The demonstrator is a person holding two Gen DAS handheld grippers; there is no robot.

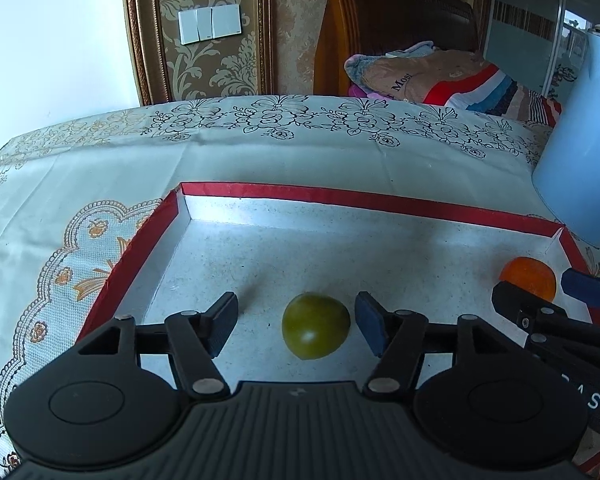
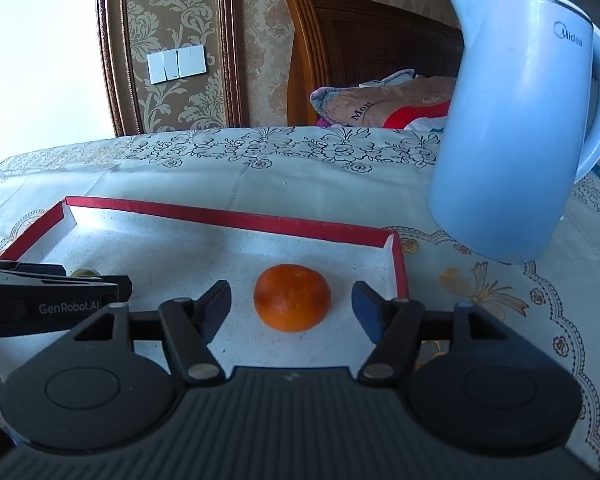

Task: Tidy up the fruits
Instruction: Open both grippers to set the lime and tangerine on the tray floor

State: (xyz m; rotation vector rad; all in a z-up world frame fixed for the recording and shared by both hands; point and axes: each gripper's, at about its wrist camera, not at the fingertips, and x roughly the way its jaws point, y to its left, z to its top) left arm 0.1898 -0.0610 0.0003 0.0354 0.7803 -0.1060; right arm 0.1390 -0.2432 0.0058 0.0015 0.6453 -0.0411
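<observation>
A shallow red-rimmed box lid (image 1: pixel 364 196) with a white floor lies on the table; it also shows in the right wrist view (image 2: pixel 228 216). A green fruit (image 1: pixel 315 325) sits on the lid's floor between the open fingers of my left gripper (image 1: pixel 296 322), apart from both pads. An orange fruit (image 2: pixel 292 298) sits near the lid's right wall between the open fingers of my right gripper (image 2: pixel 292 310), untouched. The orange fruit also shows at the right in the left wrist view (image 1: pixel 530 276), partly behind the right gripper's fingers (image 1: pixel 512 300). The left gripper's body (image 2: pixel 48 296) shows at left.
A light blue electric kettle (image 2: pixel 516 128) stands on the floral tablecloth (image 2: pixel 260 176) just right of the lid; it also shows in the left wrist view (image 1: pixel 580 152). Beyond the table are a wooden bed headboard (image 1: pixel 400 28) and folded bedding (image 1: pixel 440 76).
</observation>
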